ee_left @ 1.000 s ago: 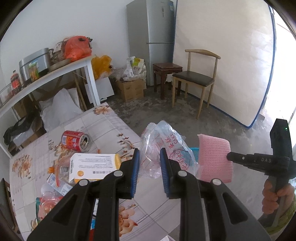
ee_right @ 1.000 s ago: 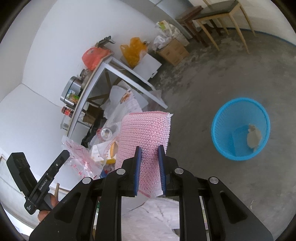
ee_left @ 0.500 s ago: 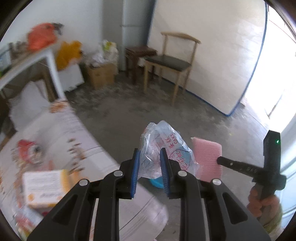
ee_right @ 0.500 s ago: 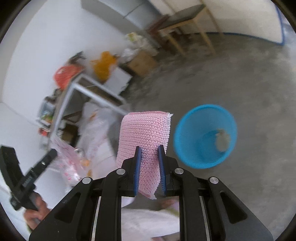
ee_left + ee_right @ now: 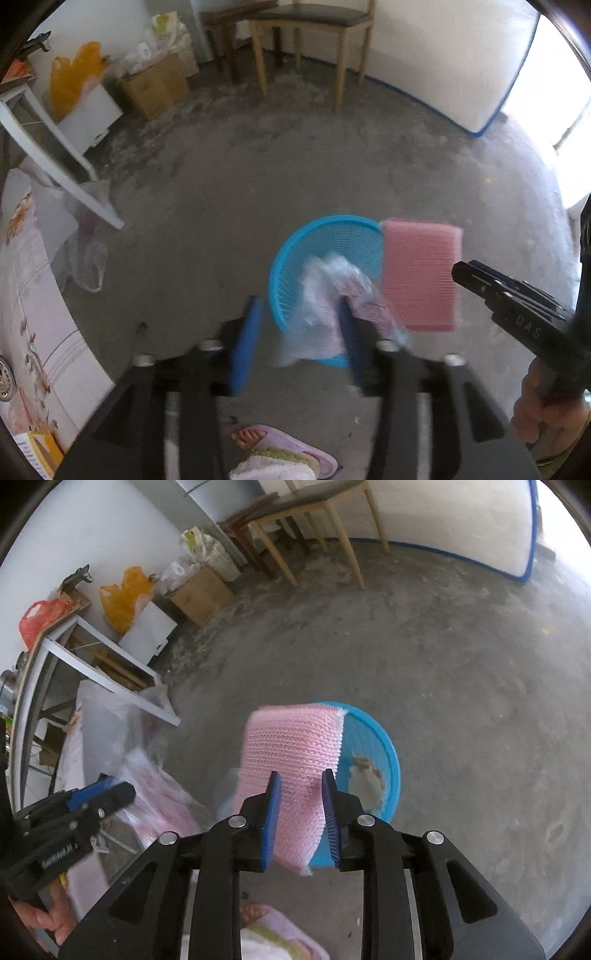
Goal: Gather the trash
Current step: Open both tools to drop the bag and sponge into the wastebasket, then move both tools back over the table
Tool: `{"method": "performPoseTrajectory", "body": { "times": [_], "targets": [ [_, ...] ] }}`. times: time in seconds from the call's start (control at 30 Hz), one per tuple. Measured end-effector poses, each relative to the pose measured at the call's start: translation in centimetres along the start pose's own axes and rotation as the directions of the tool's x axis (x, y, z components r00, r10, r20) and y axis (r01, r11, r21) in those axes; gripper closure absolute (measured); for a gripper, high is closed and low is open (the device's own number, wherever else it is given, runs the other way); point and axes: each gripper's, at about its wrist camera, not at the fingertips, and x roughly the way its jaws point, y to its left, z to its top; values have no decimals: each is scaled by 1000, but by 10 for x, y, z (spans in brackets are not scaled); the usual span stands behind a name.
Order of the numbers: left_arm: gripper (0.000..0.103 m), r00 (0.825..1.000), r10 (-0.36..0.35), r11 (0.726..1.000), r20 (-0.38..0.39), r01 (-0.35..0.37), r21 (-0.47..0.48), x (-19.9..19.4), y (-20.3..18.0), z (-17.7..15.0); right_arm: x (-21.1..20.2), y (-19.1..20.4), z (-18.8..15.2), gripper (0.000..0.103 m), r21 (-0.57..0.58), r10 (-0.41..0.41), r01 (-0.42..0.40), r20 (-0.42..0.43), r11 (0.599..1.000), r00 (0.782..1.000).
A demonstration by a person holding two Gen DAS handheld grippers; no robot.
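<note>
I am looking into a lived-in room of a home, used partly for storage. The bare concrete floor (image 5: 295, 166) is dusty. At the far wall stand a wooden chair (image 5: 314, 22), a dark stool (image 5: 229, 22) and a fridge (image 5: 207, 502). To the left sit a cardboard box (image 5: 155, 88), stuffed plastic bags (image 5: 125, 598) and a table (image 5: 33, 295) with a floral cover. A slippered foot (image 5: 280, 446) shows near me.

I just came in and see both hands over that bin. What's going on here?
A person is throwing away trash with a hand-held gripper in each hand. Both hang above the blue basket on the floor. The left gripper has just been opening, and its clear plastic bag hangs by one finger. The right gripper has also just been opening, the pink sponge loose between its jaws.
</note>
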Motion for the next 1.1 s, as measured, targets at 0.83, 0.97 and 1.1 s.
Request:
{"method": "performPoseTrajectory", "body": {
  "times": [0.83, 0.97, 1.1],
  "targets": [
    [33, 963, -40, 958, 267, 113, -264, -218, 142, -115, -95, 48, -44, 34, -126, 177, -170, 50, 977, 983],
    [30, 940, 60, 940, 337, 60, -337, -275, 180, -172, -125, 90, -54, 30, -240, 290, -272, 42, 932, 956],
    [28, 917, 155, 904, 369, 19, -427, -316, 209, -233, -140, 135, -68, 28, -362, 373, -348, 0, 865, 928]
  ]
}}
